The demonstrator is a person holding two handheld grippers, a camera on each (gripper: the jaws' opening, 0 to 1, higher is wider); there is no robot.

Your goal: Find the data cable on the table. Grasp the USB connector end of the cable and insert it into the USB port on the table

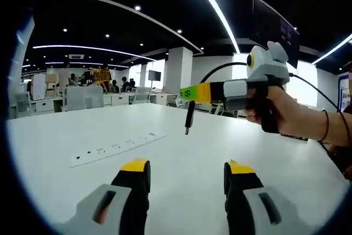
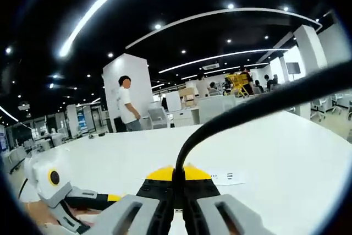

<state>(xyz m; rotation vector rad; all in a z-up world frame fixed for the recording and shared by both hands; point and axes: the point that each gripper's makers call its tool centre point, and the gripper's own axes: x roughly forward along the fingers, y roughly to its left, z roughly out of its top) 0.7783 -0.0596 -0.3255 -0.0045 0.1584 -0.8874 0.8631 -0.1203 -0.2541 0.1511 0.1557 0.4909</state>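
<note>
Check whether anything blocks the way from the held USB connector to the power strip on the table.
Nothing visible does. The right gripper holds the data cable, its USB connector hanging above the table; bare tabletop lies between it and the power strip.

You have a smooth, matt white table (image 1: pixel 181 160), a matt white plastic power strip (image 1: pixel 118 148), and a smooth black-sheathed cable (image 1: pixel 190 115).

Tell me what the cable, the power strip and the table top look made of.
Data cable: black, matte, rubbery-looking jacket that bends in a smooth arc.
Power strip: white, smooth, probably moulded plastic.
Table: white top with a soft sheen, likely laminate; cannot be sure.
</note>
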